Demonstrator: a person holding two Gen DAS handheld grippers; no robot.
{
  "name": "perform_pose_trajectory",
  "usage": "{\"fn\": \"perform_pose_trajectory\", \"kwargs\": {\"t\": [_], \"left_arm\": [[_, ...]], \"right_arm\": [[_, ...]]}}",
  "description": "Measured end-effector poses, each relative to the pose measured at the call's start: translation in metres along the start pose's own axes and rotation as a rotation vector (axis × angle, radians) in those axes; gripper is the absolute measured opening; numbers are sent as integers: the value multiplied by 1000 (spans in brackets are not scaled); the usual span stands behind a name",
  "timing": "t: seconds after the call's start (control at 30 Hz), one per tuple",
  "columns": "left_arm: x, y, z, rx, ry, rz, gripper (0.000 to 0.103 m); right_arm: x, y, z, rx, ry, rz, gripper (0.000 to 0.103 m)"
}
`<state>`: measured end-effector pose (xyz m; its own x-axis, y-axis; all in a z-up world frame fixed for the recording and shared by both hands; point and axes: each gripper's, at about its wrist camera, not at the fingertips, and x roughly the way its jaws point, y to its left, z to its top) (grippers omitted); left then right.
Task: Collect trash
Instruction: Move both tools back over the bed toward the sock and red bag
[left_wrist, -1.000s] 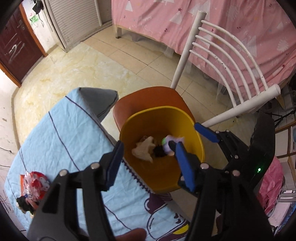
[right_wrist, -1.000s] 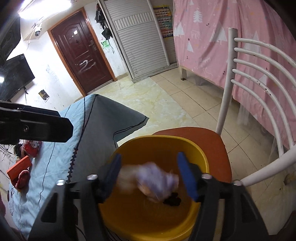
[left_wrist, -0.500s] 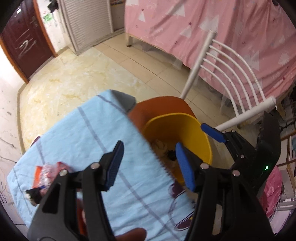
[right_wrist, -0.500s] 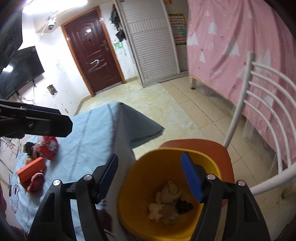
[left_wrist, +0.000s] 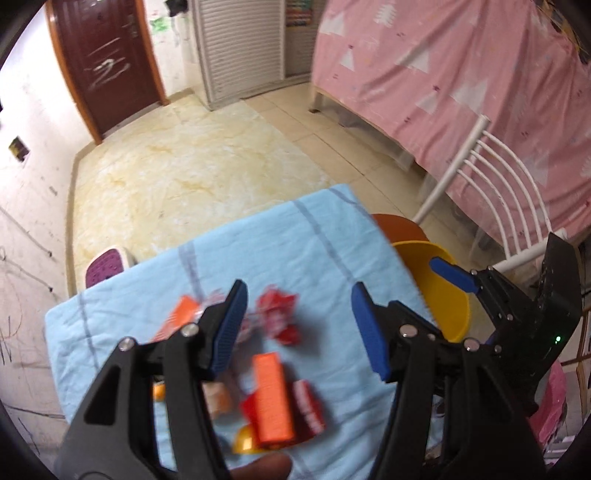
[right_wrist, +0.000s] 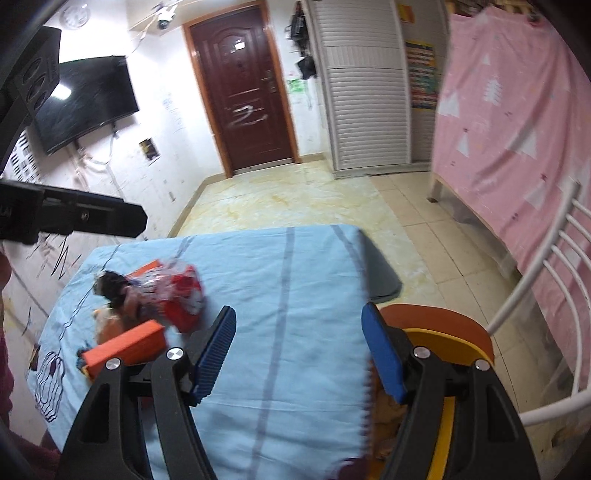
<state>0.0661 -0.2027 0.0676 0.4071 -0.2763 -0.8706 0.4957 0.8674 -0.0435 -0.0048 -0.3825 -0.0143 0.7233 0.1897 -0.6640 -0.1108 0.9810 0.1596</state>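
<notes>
Both claws, left claw (left_wrist: 299, 325) and right claw (right_wrist: 299, 350), hang spread and empty above the bench (right_wrist: 295, 280); wrappers (left_wrist: 275, 319) lie beneath the left claw, the yellow bin (left_wrist: 448, 306) beside the bench.

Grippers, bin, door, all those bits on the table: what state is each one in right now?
left gripper: open, nothing between its blue pads
right gripper: open, empty
yellow bin: upright on the orange chair seat, scraps inside
orange box: lying flat on the blue tablecloth
red wrapper: crumpled, on the table
brown door: shut
wall television: off
</notes>
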Motion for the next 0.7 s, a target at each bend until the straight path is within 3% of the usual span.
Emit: {"fn": "perform_pose_trajectory", "kwargs": {"t": [0.1,0.33,0.7], "left_arm": [[-5,24,-9,-28,-3,22,62],[-2,81,-30,-107,19,52,62],[21,119,-53,-168,77,18,62]], "right_arm": [[7,19,2,-30,17,16,64],[27,63,5,-82,52,50,64],[68,105,14,-124,121,66,64]]}}
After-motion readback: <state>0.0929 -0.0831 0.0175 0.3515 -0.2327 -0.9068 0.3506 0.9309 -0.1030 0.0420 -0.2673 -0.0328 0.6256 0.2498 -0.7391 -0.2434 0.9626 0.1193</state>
